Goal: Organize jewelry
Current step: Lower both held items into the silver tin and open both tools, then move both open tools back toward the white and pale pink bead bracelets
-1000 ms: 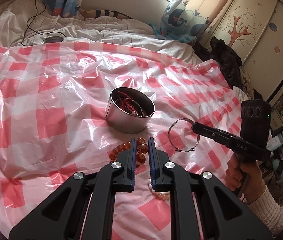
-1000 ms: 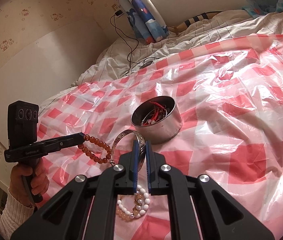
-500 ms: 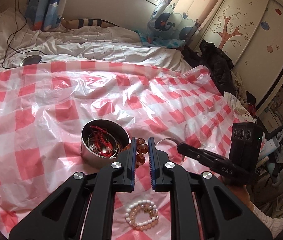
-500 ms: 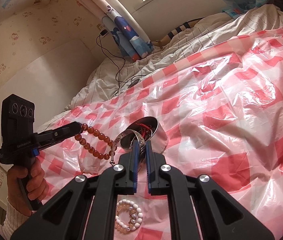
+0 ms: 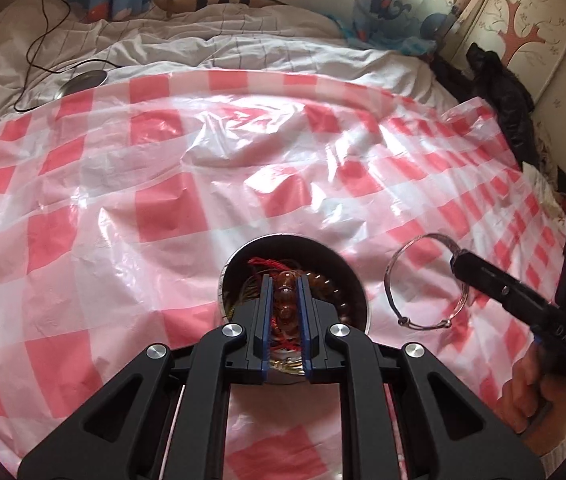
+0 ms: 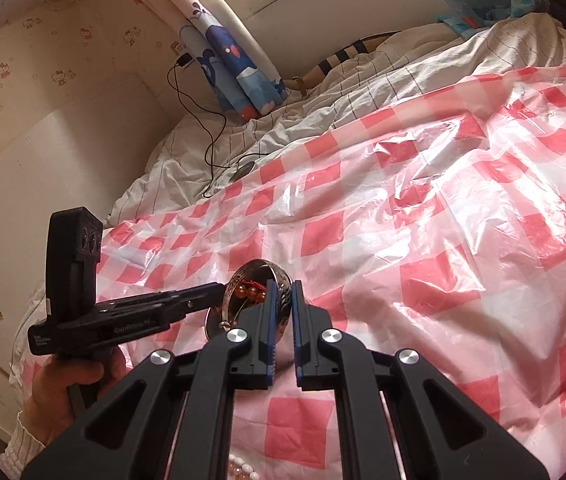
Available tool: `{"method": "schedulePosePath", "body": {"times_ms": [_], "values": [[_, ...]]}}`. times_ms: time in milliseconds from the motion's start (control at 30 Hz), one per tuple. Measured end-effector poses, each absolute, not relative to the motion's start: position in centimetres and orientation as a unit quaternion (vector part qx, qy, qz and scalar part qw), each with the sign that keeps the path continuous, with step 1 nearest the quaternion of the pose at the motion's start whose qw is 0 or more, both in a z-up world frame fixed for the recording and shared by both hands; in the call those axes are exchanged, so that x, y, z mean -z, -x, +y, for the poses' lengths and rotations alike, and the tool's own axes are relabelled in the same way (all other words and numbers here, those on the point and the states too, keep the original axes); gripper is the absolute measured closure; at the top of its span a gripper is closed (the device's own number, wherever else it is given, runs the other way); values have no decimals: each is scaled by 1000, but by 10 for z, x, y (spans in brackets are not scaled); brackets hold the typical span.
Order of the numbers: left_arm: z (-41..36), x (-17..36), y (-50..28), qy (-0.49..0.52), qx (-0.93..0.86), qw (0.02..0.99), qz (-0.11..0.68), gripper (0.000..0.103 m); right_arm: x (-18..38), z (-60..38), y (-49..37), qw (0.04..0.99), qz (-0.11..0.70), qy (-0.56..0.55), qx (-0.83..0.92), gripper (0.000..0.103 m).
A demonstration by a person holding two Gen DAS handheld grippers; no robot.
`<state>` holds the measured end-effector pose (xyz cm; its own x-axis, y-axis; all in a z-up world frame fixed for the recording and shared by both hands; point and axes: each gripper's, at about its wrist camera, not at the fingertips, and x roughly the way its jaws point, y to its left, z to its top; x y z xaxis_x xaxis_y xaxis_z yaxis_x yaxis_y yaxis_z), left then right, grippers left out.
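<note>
Your left claw pinches the amber bead bracelet over the steel tin. Your right claw, lettered "DAS", pinches the silver bangle just right of the tin.

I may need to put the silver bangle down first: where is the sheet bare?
Bare checked sheet lies left of the metal tin, and beyond it toward the white bedding. It is crowded around the tin: the left gripper holds amber beads over it, the silver bangle hangs just right.
</note>
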<state>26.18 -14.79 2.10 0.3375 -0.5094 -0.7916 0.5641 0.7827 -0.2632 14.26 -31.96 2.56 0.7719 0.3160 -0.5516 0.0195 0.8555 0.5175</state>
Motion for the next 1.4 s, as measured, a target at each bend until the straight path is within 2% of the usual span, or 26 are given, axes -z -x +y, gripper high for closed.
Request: {"method": "schedulePosePath", "body": {"times_ms": [100, 333, 367, 400, 467, 567, 667, 767, 1000, 1400], "values": [[-132, -22, -259, -29, 321, 824, 467, 91, -21, -302, -162, 907, 343, -231, -83, 95], [-102, -35, -233, -56, 300, 844, 441, 71, 1, -257, -199, 896, 415, -138, -76, 94], [-100, -36, -228, -63, 292, 849, 436, 61, 0, -254, -198, 898, 415, -126, -71, 92], [-96, -37, -222, -72, 282, 854, 431, 55, -2, -253, -195, 902, 409, -120, -65, 84], [-91, -38, -210, -88, 256, 867, 418, 37, -13, -253, -178, 918, 379, -108, -49, 73], [-86, -40, -192, -107, 228, 879, 405, 27, -24, -253, -146, 927, 362, -92, -45, 72], [-82, -42, -175, -115, 210, 887, 396, 22, -25, -251, -110, 926, 367, -75, -40, 59], [-79, -40, -157, -126, 188, 894, 387, 17, -20, -252, -82, 921, 375, -92, -44, 58], [-80, -29, -138, -153, 174, 897, 377, 15, 4, -262, -72, 904, 399, -147, -40, 55], [-82, -37, -130, -179, 165, 906, 346, 15, 5, -243, -75, 902, 412, -110, -64, 52]]}}
